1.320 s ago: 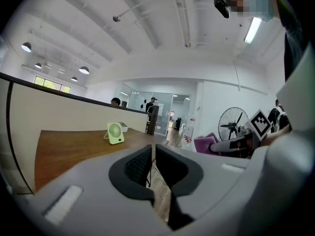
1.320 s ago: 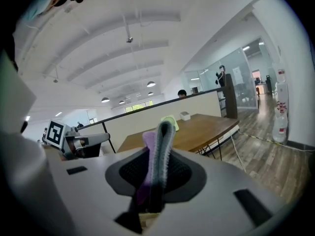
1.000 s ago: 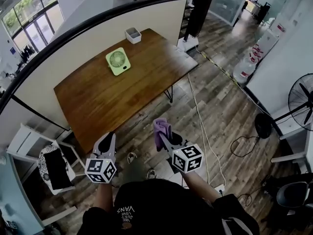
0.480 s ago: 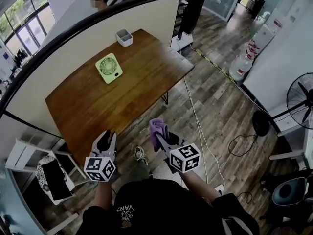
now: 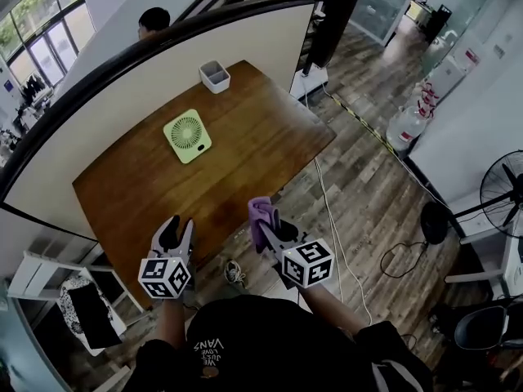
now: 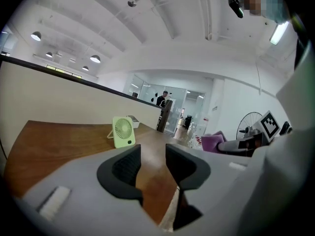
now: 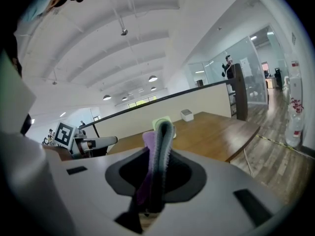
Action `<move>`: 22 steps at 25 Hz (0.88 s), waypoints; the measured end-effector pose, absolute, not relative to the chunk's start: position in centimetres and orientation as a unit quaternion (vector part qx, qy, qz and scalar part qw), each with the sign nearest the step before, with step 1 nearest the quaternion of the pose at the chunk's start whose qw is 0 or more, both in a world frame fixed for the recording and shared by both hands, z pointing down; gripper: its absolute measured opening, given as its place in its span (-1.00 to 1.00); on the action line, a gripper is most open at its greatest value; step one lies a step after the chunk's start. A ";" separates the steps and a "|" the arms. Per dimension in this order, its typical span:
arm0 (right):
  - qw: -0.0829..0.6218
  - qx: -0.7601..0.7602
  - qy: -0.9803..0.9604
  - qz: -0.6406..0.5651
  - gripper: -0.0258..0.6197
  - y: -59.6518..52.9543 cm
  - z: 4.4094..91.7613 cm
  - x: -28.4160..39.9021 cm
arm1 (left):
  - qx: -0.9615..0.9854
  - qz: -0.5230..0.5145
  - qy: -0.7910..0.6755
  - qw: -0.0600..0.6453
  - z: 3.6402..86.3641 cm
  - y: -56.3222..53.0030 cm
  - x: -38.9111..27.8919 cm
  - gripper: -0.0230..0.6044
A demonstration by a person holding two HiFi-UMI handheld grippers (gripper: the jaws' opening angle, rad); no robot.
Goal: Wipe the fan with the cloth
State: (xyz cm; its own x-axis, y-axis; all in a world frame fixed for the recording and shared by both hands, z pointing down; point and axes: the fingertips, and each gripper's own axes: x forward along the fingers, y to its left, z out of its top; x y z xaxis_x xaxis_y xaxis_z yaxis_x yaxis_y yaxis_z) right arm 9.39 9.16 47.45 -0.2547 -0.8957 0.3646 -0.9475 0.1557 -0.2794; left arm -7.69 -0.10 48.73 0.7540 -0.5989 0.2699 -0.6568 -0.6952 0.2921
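Observation:
A small light-green fan [image 5: 187, 135] stands on the brown wooden table [image 5: 245, 149], towards its far side; the left gripper view shows the fan [image 6: 123, 131] ahead. My right gripper [image 5: 267, 227] is shut on a purple and grey cloth [image 5: 261, 216], which stands up between its jaws in the right gripper view as the cloth [image 7: 156, 154]. My left gripper [image 5: 175, 237] hangs over the table's near edge with its jaws opening and nothing between them. Both grippers are well short of the fan.
A white box [image 5: 214, 76] sits at the table's far corner. A low partition wall [image 5: 106, 129] runs along the table's far side. A person [image 5: 152, 21] stands behind it. A white chair [image 5: 49, 288] is at lower left, a cable [image 5: 331, 211] lies on the floor, and a black pedestal fan [image 5: 500, 182] stands at right.
I have come closer to the table, so both grippers have moved forward and now reach its near edge. The left gripper's jaws have parted. The right still holds the cloth.

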 end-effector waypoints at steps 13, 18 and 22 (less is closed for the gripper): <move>0.063 0.605 -0.759 0.231 -0.66 -0.5 48.2 8.8 | 0.914 0.079 -0.340 0.205 50.2 -9.3 -8.0 -0.44; 0.079 0.585 -0.772 0.236 -0.66 -3.1 48.6 8.5 | 0.904 0.079 -0.359 0.220 51.4 -11.3 -8.4 -0.44; 0.093 0.560 -0.788 0.238 -0.66 -5.7 49.3 8.3 | 0.894 0.077 -0.379 0.228 52.3 -12.9 -8.3 -0.44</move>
State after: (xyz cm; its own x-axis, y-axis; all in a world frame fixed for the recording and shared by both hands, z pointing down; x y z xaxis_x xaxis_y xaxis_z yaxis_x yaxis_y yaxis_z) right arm 8.30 -5.68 49.29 -0.3561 -0.8384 0.4126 -0.9268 0.2605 -0.2706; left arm -8.26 -12.86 52.29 0.7016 -0.6418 0.3096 -0.7117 -0.6097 0.3489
